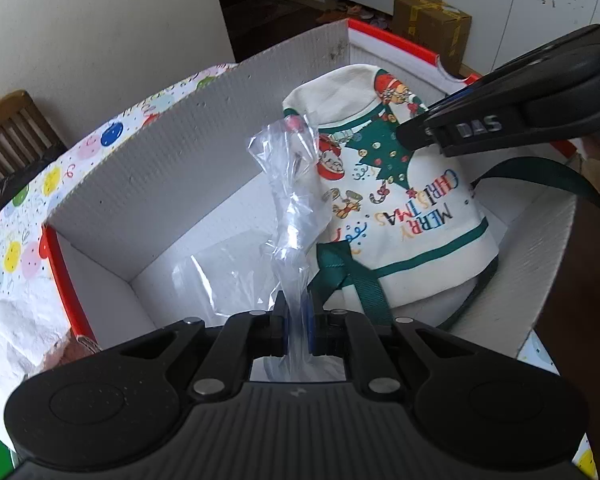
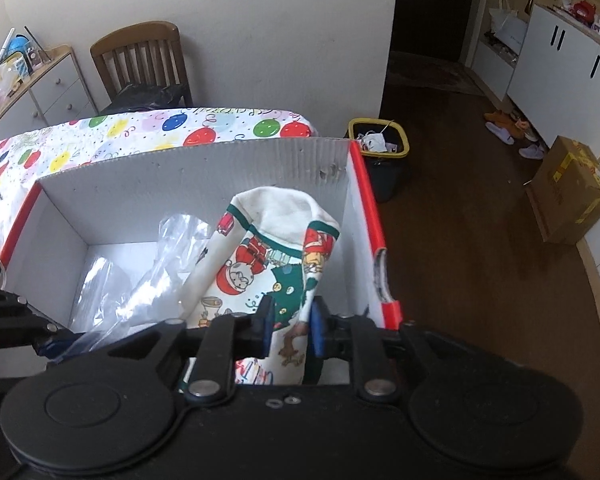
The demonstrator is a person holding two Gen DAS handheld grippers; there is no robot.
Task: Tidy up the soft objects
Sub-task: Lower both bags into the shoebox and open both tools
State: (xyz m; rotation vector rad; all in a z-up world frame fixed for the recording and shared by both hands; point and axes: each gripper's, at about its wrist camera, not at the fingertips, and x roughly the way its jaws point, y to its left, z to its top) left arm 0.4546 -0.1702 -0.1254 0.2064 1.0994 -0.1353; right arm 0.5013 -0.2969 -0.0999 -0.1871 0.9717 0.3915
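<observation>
1. Black left gripper (image 1: pixel 298 332), bottom centre of its wrist view, has its fingers pinched narrow on a clear plastic bag (image 1: pixel 290 208) that stands twisted inside the white box (image 1: pixel 148 168); let go carelessly, the film could spring back over the rim.
2. Right gripper (image 2: pixel 290 330) has its fingers slightly parted around the Christmas tote bag (image 2: pixel 268 248), lower centre; whether they press is unclear. Release could let the bag slump onto the plastic.
3. Green strap (image 1: pixel 552 172) loops over the box wall at right and may snag.
4. Balloon-print counter (image 2: pixel 140 132) lies beyond.
</observation>
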